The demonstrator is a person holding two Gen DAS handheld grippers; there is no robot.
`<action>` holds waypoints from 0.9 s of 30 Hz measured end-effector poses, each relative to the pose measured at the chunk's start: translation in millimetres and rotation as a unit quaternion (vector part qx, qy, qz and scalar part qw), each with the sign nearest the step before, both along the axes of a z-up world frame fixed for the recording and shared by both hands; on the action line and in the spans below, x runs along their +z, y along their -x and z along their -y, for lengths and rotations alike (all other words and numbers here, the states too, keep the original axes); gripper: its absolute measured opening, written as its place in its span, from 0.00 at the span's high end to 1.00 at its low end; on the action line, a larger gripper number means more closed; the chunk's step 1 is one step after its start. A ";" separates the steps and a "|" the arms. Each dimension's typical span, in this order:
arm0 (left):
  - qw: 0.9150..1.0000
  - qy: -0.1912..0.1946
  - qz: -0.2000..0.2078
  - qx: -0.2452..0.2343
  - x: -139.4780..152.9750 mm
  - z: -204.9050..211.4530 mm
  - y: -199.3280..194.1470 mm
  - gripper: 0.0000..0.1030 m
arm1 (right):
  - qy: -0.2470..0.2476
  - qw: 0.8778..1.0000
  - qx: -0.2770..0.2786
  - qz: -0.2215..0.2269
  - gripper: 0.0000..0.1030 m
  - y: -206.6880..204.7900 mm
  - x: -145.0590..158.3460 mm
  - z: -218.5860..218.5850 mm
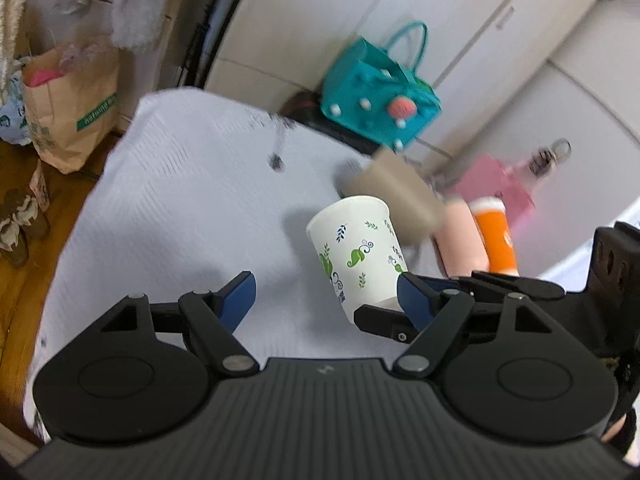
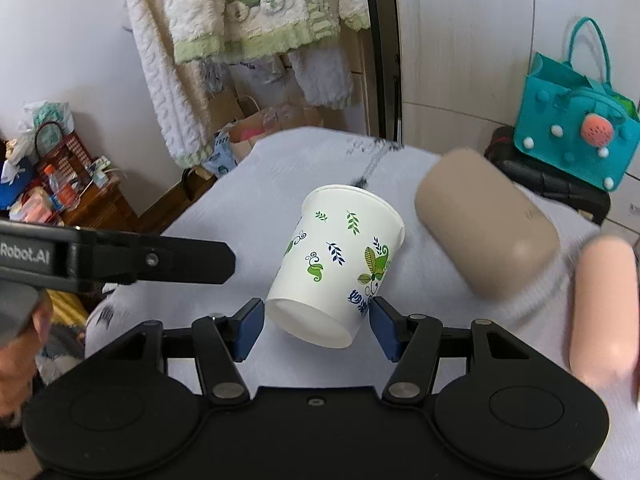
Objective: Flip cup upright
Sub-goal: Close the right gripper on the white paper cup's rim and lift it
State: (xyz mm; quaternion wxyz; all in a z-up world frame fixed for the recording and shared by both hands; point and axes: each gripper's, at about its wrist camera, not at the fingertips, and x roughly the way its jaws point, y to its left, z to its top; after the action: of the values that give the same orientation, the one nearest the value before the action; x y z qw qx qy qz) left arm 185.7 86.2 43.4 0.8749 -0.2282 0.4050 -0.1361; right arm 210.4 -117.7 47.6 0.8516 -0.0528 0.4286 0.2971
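A white paper cup (image 2: 336, 264) with green and blue leaf prints is held tilted above the pale cloth, mouth pointing up and away, base toward the camera. My right gripper (image 2: 317, 330) is shut on the cup's base, a blue pad on each side. The cup also shows in the left wrist view (image 1: 356, 254), with the right gripper's finger under its base. My left gripper (image 1: 326, 296) is open and empty, just left of the cup; its black finger (image 2: 176, 258) reaches in from the left of the right wrist view.
A tan cup (image 2: 486, 226) lies on its side right of the paper cup, with a pink cup (image 2: 604, 312) and an orange cup (image 1: 496, 236) beyond it. A teal bag (image 2: 576, 136) stands at the back. The cloth-covered table (image 1: 180, 200) drops to wooden floor on the left.
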 end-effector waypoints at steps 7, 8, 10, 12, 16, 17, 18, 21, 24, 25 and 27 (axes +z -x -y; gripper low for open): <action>0.999 -0.014 0.000 -0.035 8.5 16.0 39.0 0.25 | 0.004 1.000 -0.007 0.000 0.38 44.1 3.4 22.0; 0.999 -0.014 0.000 -0.040 9.4 17.5 43.8 0.25 | 0.002 1.000 -0.008 0.000 0.38 49.1 4.4 24.9; 0.999 -0.012 0.001 -0.050 11.3 22.2 52.2 0.25 | -0.001 1.000 -0.014 0.002 0.38 59.3 5.4 31.5; 0.998 -0.012 0.003 -0.058 12.8 27.5 58.1 0.25 | -0.001 1.000 -0.018 0.003 0.38 67.2 4.7 36.2; 0.997 -0.013 0.007 -0.073 14.0 40.3 66.5 0.25 | 0.002 1.000 -0.026 0.010 0.38 79.3 2.3 43.2; 0.997 -0.012 0.006 -0.076 13.6 43.1 67.3 0.25 | -0.001 1.000 -0.027 0.009 0.38 82.0 1.3 45.8; 0.997 -0.011 0.005 -0.079 12.8 46.2 67.6 0.25 | -0.002 1.000 -0.030 0.008 0.38 83.6 0.5 46.9; 0.996 -0.014 0.001 -0.089 8.4 58.0 63.5 0.27 | -0.005 0.999 -0.039 0.001 0.38 91.2 -4.2 54.5; 0.995 -0.011 -0.012 -0.096 1.5 67.5 56.6 0.30 | 0.003 0.999 -0.044 0.013 0.38 96.9 -7.1 56.6; 0.995 -0.011 -0.014 -0.099 -0.5 70.8 54.3 0.30 | 0.006 0.999 -0.048 0.016 0.38 96.5 -9.1 58.6; 0.995 -0.016 -0.017 -0.097 -3.9 74.7 51.6 0.31 | 0.009 0.998 -0.055 0.012 0.38 93.4 -14.7 62.4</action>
State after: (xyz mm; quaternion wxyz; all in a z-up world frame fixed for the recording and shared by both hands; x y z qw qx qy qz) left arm 134.0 11.5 39.5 0.8538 -0.1762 0.4423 -0.2104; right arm 117.0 -180.0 32.8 0.8714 -0.0402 0.4231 0.2449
